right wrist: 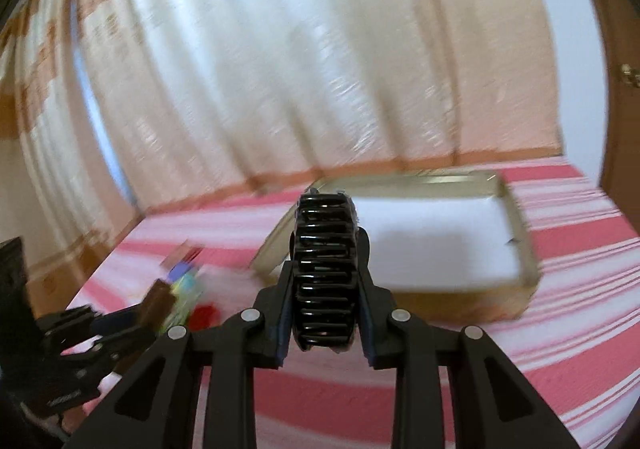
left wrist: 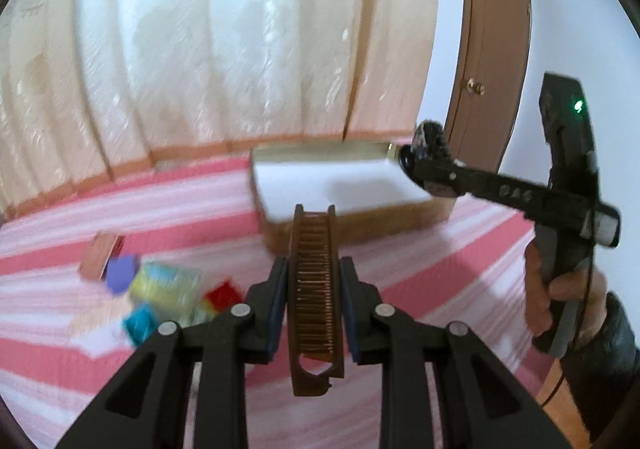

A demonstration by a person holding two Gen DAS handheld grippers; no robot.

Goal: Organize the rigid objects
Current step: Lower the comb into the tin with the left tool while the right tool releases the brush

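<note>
Shallow tan cardboard box with white lining (left wrist: 340, 185) rests on the pink-and-white striped cloth (left wrist: 440, 269). Left gripper (left wrist: 314, 281), clamped on a long brown plastic comb (left wrist: 314, 289), risks it pivoting free; right gripper (right wrist: 324, 281), clamped on a black plastic claw hair clip (right wrist: 324, 269), may collide beside it above the box.

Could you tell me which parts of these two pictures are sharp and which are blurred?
Left wrist: the comb and left gripper are sharp, the toys and box smeared. Right wrist: the hair clip is crisp, the curtain streaked; both bend at the edges.
</note>
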